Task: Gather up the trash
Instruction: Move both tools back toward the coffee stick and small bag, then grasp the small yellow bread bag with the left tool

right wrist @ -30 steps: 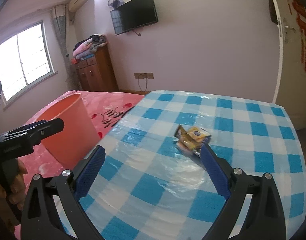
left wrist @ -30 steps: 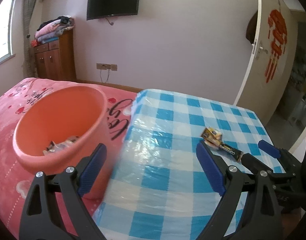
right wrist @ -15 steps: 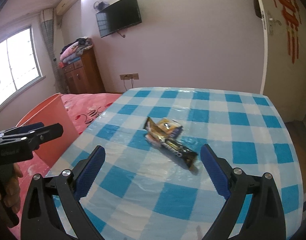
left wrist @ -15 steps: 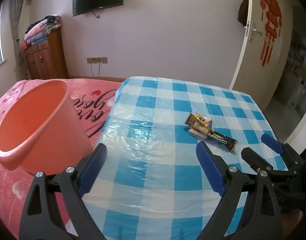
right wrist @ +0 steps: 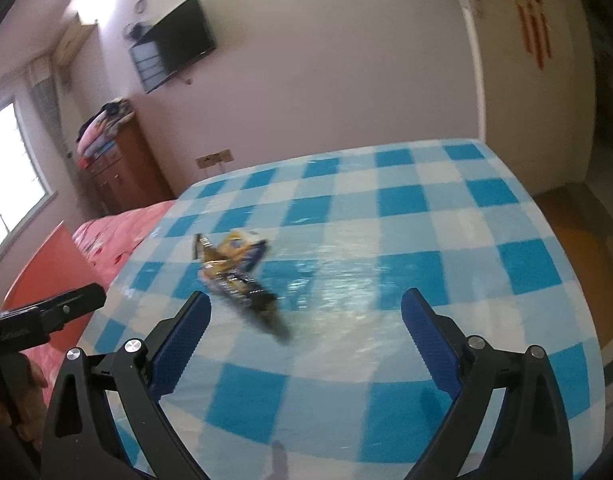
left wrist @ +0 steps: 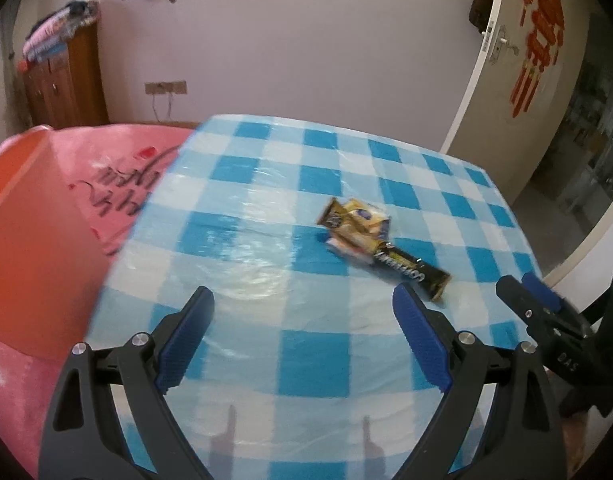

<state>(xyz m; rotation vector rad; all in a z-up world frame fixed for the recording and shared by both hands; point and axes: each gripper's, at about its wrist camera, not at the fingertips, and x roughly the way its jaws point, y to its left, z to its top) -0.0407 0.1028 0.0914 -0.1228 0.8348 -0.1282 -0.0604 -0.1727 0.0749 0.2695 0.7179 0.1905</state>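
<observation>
Gold-and-black crumpled snack wrappers (left wrist: pixel 380 242) lie bunched on the checked tablecloth (left wrist: pixel 266 360).

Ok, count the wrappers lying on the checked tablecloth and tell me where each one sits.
2, overlapping in one pile. The yellow wrapper lies at the far end, the long dark wrapper runs from it toward the near right edge. More may be hidden beneath.

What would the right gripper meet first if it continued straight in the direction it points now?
Probably the checked tablecloth. The open right gripper points down at bare cloth, and the snack wrappers lie left of that line, nearer its left finger. Depth is hard to judge.
</observation>
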